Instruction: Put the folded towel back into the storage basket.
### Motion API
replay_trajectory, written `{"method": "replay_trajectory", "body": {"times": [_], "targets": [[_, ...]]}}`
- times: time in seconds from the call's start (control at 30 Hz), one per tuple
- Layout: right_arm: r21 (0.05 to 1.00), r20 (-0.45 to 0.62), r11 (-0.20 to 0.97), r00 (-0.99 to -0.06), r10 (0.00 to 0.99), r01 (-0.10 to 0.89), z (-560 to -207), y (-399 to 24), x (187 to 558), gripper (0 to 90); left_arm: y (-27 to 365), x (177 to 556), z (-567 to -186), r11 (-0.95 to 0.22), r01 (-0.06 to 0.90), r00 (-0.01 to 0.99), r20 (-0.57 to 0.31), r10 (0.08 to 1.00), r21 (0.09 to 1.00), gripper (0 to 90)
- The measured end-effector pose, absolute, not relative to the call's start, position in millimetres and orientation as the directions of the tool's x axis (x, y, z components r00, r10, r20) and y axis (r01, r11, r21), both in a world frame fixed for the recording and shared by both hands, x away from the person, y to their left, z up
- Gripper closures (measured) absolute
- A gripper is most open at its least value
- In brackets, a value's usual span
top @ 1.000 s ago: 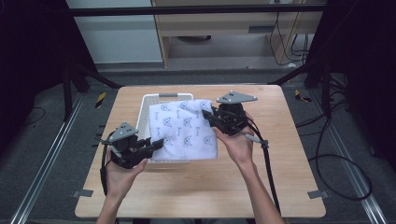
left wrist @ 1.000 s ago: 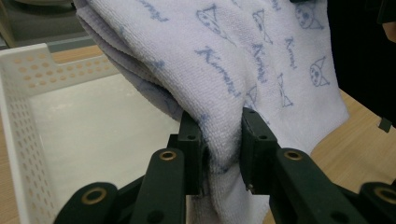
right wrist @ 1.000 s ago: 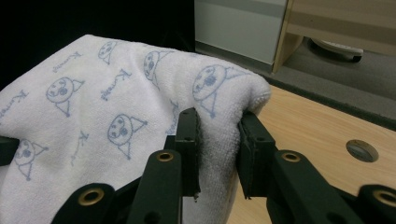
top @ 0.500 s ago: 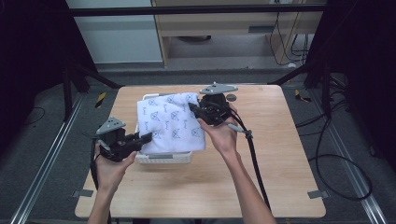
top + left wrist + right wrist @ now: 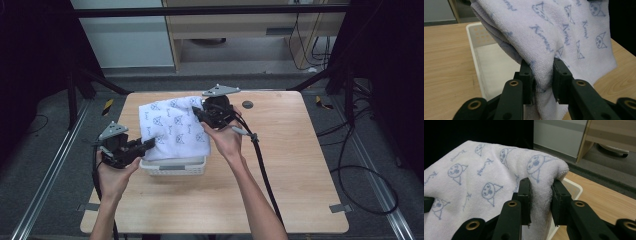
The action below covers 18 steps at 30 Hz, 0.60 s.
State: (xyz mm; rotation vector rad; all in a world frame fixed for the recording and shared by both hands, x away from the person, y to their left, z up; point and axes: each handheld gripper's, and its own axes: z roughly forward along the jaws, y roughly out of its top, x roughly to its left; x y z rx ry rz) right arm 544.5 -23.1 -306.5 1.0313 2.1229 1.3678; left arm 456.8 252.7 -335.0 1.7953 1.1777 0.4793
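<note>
A white towel (image 5: 173, 127) printed with blue cat faces hangs stretched over a white plastic basket (image 5: 175, 167) on the wooden table. My left gripper (image 5: 148, 144) is shut on the towel's near left corner (image 5: 541, 75), at the basket's front left. My right gripper (image 5: 196, 113) is shut on the far right corner (image 5: 541, 192), raised above the basket's back. In the left gripper view the basket's bare inside (image 5: 496, 67) lies under the cloth. The towel (image 5: 474, 185) slopes down leftward in the right gripper view.
The wooden table (image 5: 280, 165) has bare room right of and in front of the basket. A small dark disc (image 5: 247, 104) lies near the far edge. Cables (image 5: 262, 165) trail from my right gripper across the table. Metal frame rails (image 5: 45, 175) run along both sides.
Both grippers have carried the towel left and toward the table's far side. The basket's front edge, covered a second ago, is uncovered. Both stay shut on the towel's corners.
</note>
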Motion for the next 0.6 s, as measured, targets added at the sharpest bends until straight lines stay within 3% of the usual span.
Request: {"method": "replay_trajectory", "body": {"times": [0.6], "targets": [[0.894, 0.057, 0.246, -0.640, 0.766, 0.375, -329.4, -1.6, 567.9, 72.7, 266.6, 480.9, -354.4, -0.132, 0.555, 0.420, -0.140, 0.896, 0.821, 72.1]]}}
